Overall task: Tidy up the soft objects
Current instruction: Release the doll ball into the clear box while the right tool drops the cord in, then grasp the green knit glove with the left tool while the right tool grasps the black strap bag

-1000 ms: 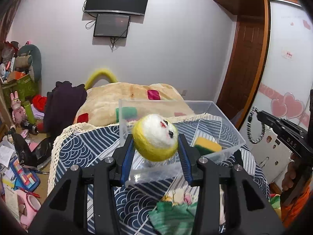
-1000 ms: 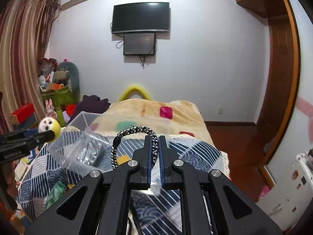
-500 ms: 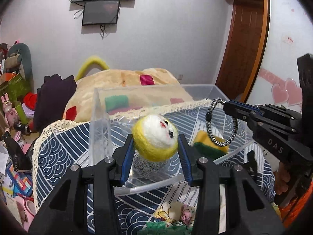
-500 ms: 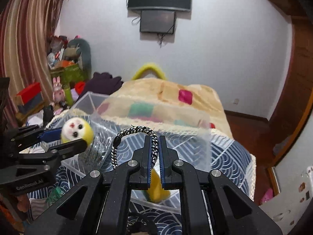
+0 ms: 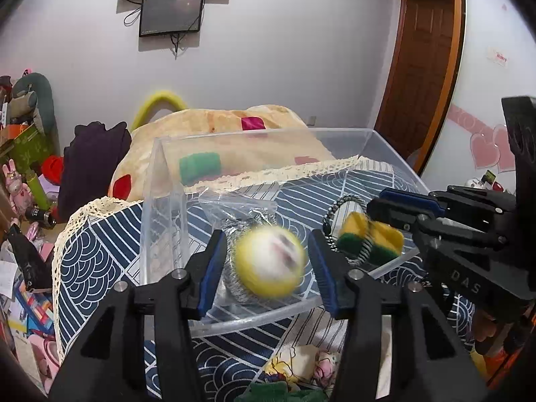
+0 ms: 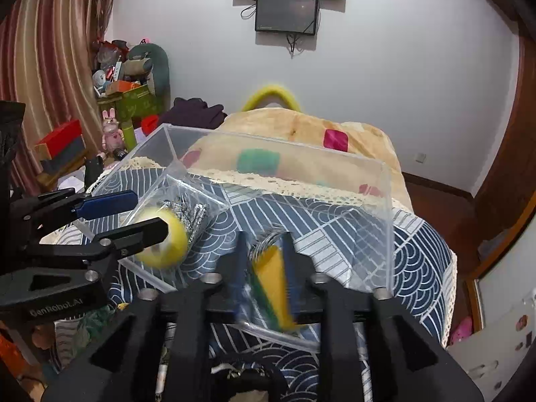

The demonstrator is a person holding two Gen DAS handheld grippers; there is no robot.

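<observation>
From the left wrist view, the left tongs (image 5: 266, 261) hang over the clear plastic box (image 5: 268, 134) on the bed with the blue and white wave-pattern cover (image 5: 100, 244). Their two blue pads are spread apart, and the round, fuzzy yellow and white ball toy (image 5: 269, 264) sits blurry in the gap between them. It looks let go and dropping, not squeezed. Right behind the ball, down in the box, lies a shiny silver wire scrubber in a clear bag (image 5: 234, 234). Off to the right of these tongs come the right tongs (image 5: 378, 211), with a black and white braided cord loop (image 5: 338, 221) hanging just past their tips, over a yellow and green sponge (image 5: 368, 238) in the box.

From the right wrist view, the right tongs (image 6: 264, 264) have parted too. Between their pads I see the sponge (image 6: 271, 284) through the box wall, and a blurry ring that I think is the cord loop (image 6: 264, 241), also let go. To the left, the left tongs (image 6: 134, 214) reach in with the ball (image 6: 167, 244) beside them.

I think this is the drop-off step: both soft things are going into the box. Next, both tongs need to lift up and back, clear of the box walls, then go for the little floral cloths (image 5: 301, 365) lying below the left tongs, near the front of the bed.
</observation>
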